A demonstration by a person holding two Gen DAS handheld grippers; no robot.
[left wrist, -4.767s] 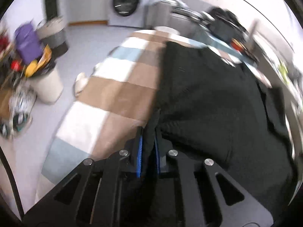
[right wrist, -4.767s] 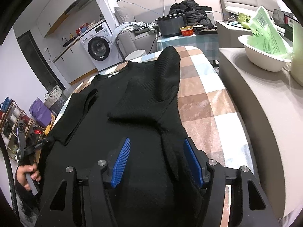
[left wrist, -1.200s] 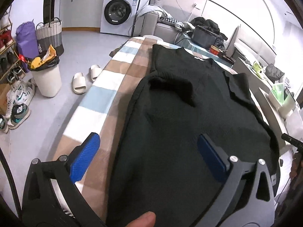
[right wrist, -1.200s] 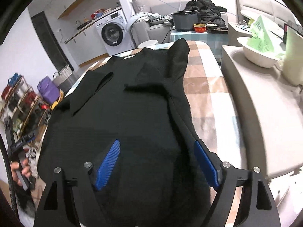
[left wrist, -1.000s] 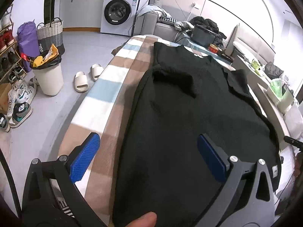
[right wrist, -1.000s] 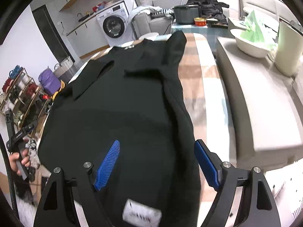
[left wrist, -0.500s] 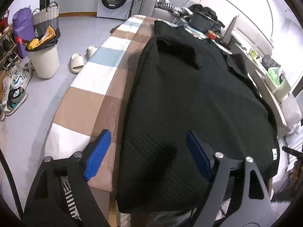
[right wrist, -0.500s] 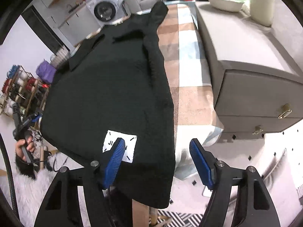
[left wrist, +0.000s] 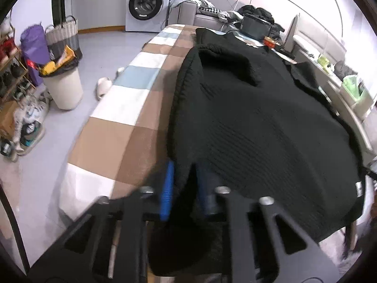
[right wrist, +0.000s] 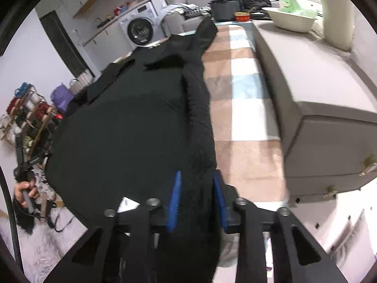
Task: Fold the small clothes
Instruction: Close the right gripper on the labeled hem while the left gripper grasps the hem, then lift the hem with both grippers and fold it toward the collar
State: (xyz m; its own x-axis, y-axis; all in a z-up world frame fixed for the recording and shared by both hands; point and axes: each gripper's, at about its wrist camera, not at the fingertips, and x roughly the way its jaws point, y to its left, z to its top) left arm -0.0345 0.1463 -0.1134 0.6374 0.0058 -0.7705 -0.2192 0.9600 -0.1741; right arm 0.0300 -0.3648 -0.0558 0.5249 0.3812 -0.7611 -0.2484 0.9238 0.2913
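Note:
A black knitted sweater [left wrist: 247, 122] lies flat along a checked blanket-covered table [left wrist: 132, 99], sleeves folded in over the body. My left gripper [left wrist: 183, 168] is at the near left corner of the hem, shut on the fabric. In the right wrist view the same sweater [right wrist: 132, 127] fills the left of the table [right wrist: 245, 108]. My right gripper [right wrist: 196, 176] is at the near right hem corner. Its jaws are closing, with bunched fabric between the blue pads [right wrist: 175, 193]. A white label [right wrist: 128, 204] shows at the hem.
A white bin [left wrist: 62, 87] and slippers [left wrist: 103, 87] sit on the floor to the left, a washing machine [left wrist: 146, 4] at the back. A grey cabinet [right wrist: 318, 89] bearing a bowl [right wrist: 292, 22] borders the table's right side. A hand [right wrist: 24, 192] holds the left gripper's handle.
Both grippers came down to the sweater's near hem. Their jaws went from wide apart to closed in on the hem corners.

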